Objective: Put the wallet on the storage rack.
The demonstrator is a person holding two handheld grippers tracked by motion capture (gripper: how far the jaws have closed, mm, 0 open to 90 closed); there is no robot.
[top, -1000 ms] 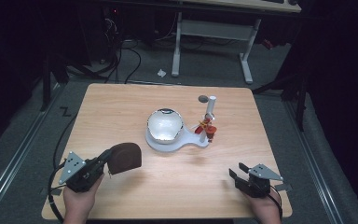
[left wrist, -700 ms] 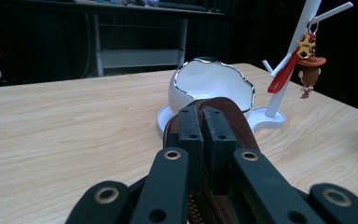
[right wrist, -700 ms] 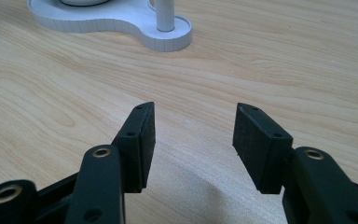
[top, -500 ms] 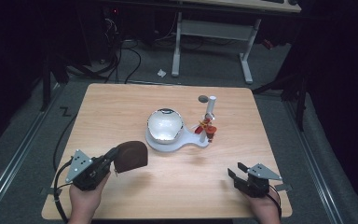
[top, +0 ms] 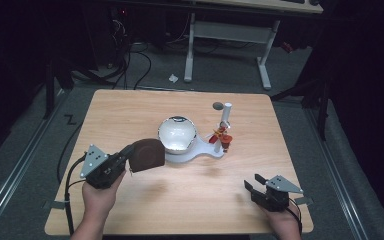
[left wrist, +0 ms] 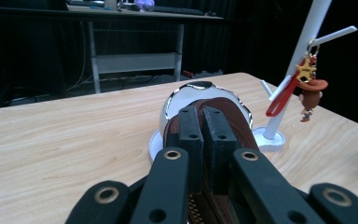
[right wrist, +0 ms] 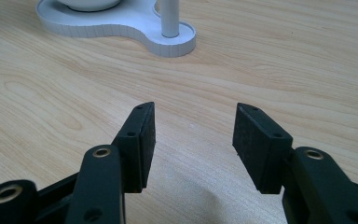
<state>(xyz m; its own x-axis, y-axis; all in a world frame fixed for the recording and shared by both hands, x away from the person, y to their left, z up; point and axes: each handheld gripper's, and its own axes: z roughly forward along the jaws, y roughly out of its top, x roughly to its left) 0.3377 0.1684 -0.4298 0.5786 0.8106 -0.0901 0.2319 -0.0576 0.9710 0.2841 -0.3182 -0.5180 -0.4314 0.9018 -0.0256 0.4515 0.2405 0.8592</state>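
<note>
Two grippers are seen: a brown pouch (top: 146, 154), clamped in the left gripper (top: 122, 159), has been carried nearer the bowl (top: 177, 133); the right gripper (right wrist: 193, 140) is held open, empty.

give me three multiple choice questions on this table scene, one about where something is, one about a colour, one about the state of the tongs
1. Where does the keychain figure hang?
A. on the white stand's peg
B. in the bowl
C. from the right tongs

2. What colour is the pouch held in the left tongs?
A. yellow
B. brown
C. blue

3. How do the right tongs stand?
A. shut on the stand
B. shut on nothing
C. open, holding nothing

Answers:
1. A, the left gripper view shows the figure dangling from a peg on the upright white post.
2. B, the high view and the left gripper view both show brown material between the jaws.
3. C, the right gripper view shows a wide gap between the jaws with bare wooden table between them.
</note>
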